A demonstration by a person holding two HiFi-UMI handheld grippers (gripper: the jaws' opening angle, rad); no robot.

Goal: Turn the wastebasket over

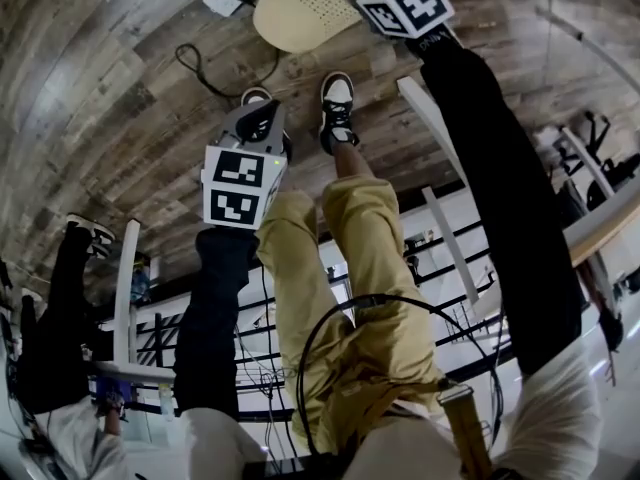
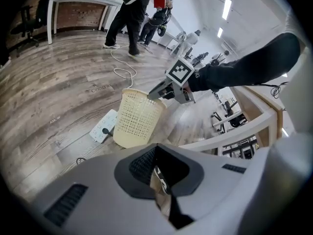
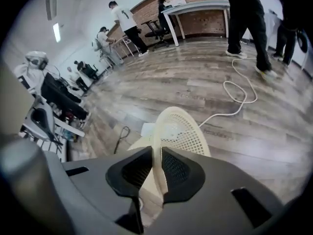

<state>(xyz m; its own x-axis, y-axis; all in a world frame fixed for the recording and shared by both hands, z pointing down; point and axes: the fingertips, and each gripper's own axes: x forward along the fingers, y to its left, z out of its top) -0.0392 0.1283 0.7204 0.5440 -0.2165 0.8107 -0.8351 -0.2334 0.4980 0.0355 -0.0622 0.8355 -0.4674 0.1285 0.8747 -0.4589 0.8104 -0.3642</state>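
Note:
The cream mesh wastebasket (image 2: 137, 119) rests on the wood floor with its mouth up, leaning a little. In the head view the wastebasket (image 1: 300, 8) lies at the top edge. My right gripper (image 2: 157, 93) is shut on the rim at its upper right. In the right gripper view the rim runs edge-on between the dark pads (image 3: 134, 173) of my right gripper (image 3: 157, 168), with the wastebasket (image 3: 183, 131) just beyond. My left gripper (image 1: 262, 118) hangs apart from the basket, above my shoes. Its jaws stand slightly apart in the left gripper view (image 2: 157, 168), with only a shoe showing through the gap.
A white power strip (image 2: 102, 126) lies beside the basket, with a white cable (image 2: 124, 72) trailing across the floor and a black cable (image 1: 215, 68) nearby. My shoes (image 1: 338, 108) stand close to the basket. Several people stand by tables (image 2: 83, 1). A wooden desk edge (image 2: 230, 131) is at right.

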